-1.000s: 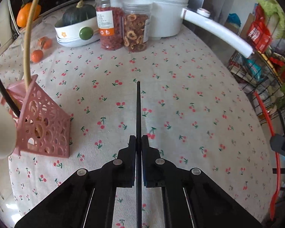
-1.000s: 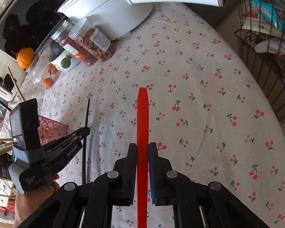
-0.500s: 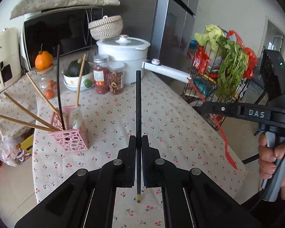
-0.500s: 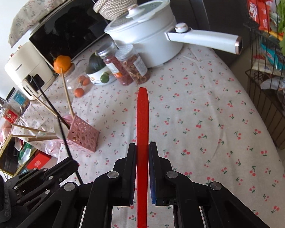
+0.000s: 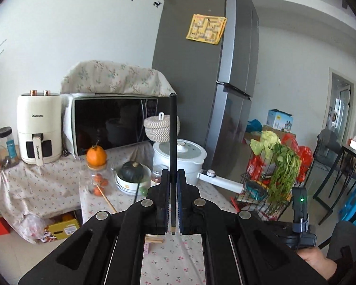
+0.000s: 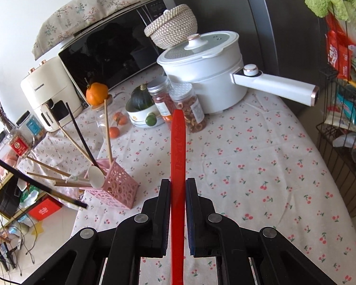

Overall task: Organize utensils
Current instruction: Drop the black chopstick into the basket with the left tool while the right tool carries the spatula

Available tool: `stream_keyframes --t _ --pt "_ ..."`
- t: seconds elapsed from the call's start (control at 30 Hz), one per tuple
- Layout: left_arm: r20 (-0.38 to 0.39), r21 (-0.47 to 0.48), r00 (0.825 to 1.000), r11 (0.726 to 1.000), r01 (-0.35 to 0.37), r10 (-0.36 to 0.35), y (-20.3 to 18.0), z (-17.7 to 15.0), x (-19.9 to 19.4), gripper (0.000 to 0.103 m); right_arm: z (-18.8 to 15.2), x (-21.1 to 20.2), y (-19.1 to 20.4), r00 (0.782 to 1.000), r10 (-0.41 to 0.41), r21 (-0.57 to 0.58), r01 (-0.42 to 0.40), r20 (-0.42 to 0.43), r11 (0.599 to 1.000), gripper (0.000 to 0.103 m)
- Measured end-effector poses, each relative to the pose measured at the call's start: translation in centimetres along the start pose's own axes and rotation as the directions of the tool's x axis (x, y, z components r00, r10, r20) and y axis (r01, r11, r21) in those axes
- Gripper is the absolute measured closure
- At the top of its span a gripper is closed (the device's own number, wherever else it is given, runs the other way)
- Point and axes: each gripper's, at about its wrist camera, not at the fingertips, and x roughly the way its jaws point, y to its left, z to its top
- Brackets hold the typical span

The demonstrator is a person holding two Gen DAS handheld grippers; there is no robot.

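Both tongs stayed clamped: left gripper (image 5: pixel 170 204) on black chopstick (image 5: pixel 172 147), right gripper (image 6: pixel 178 204) on red utensil (image 6: pixel 178 166). We'd lifted away from the table since a second ago; pink holder (image 6: pixel 116 185) sat below-left, insertion pending.

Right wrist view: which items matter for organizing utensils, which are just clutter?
Job:
- red utensil, clamped in right claw
- black chopstick, clamped in left claw
- pink holder, already holding chopsticks and a spoon

Clutter:
- white pot
- two jars
- microwave
- air fryer
- orange
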Motion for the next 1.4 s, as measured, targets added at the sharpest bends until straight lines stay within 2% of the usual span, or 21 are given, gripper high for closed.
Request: stream_keyframes --t 0.17,0.27,0.33,0.43,0.6,0.77,0.8,0.87,0.93,0.97,1.1,1.27,1.4 --pt "0.041 0.018 0.993 0.994 -0.111 0.11 2.3 -0.1 1.3 0.098 0.4 0.8 0.4 1.0 -0.002 -0.012 0.002 0.006 1.0 0.094" --pt "0.028 0.055 0.989 0.987 -0.15 0.148 3.0 -1.5 3.8 0.098 0.6 1.5 0.6 1.0 -0.003 -0.02 0.003 0.001 1.0 0.094" --pt "-0.02 0.061 0.987 0.986 -0.156 0.158 3.7 -2.5 5.9 0.098 0.7 2.0 0.8 1.0 -0.006 -0.024 0.006 -0.004 1.0 0.094" --pt "-0.103 0.007 0.981 0.987 -0.162 0.162 5.5 -4.0 8.9 0.098 0.8 2.8 1.1 1.0 -0.009 -0.026 0.009 -0.015 1.0 0.094" --pt "-0.163 0.016 0.965 0.979 -0.205 0.205 6.7 -5.9 12.6 0.098 0.7 3.8 1.4 0.999 -0.004 -0.019 0.003 -0.031 1.0 0.094" --pt "-0.244 -0.02 0.953 0.981 -0.193 0.182 7.3 -6.9 15.0 0.096 0.7 4.2 1.7 0.999 -0.015 -0.027 0.014 -0.031 1.0 0.094" --pt "-0.257 -0.043 0.951 0.981 -0.188 0.171 7.5 -6.9 15.1 0.095 0.7 4.3 1.8 0.999 -0.019 -0.03 0.018 -0.03 0.999 0.094" --pt "-0.279 -0.08 0.948 0.981 -0.179 0.151 7.7 -6.9 15.0 0.085 0.6 4.3 1.9 0.999 -0.027 -0.039 0.026 -0.022 0.999 0.094" --pt "-0.268 -0.098 0.953 0.98 -0.173 0.141 7.7 -6.7 14.2 0.055 0.6 4.2 2.2 1.0 -0.026 -0.048 0.025 -0.01 0.999 0.094" --pt "-0.253 -0.102 0.957 0.98 -0.173 0.143 7.6 -6.6 13.6 0.051 0.6 4.1 2.4 1.0 -0.021 -0.052 0.021 -0.003 0.998 0.094" --pt "-0.238 -0.113 0.963 0.982 -0.153 0.122 7.5 -6.1 11.3 0.048 0.8 3.7 3.2 0.999 0.01 -0.071 -0.008 0.033 0.997 0.094" --pt "-0.256 -0.138 0.962 0.981 -0.136 0.097 7.7 -6.0 7.8 0.047 1.0 3.4 5.0 0.996 0.059 -0.09 -0.052 0.072 0.995 0.094" --pt "-0.265 -0.128 0.961 0.985 -0.115 0.078 7.5 -7.0 5.1 0.044 1.8 3.7 6.4 0.986 0.122 -0.064 -0.115 0.114 0.991 0.094"
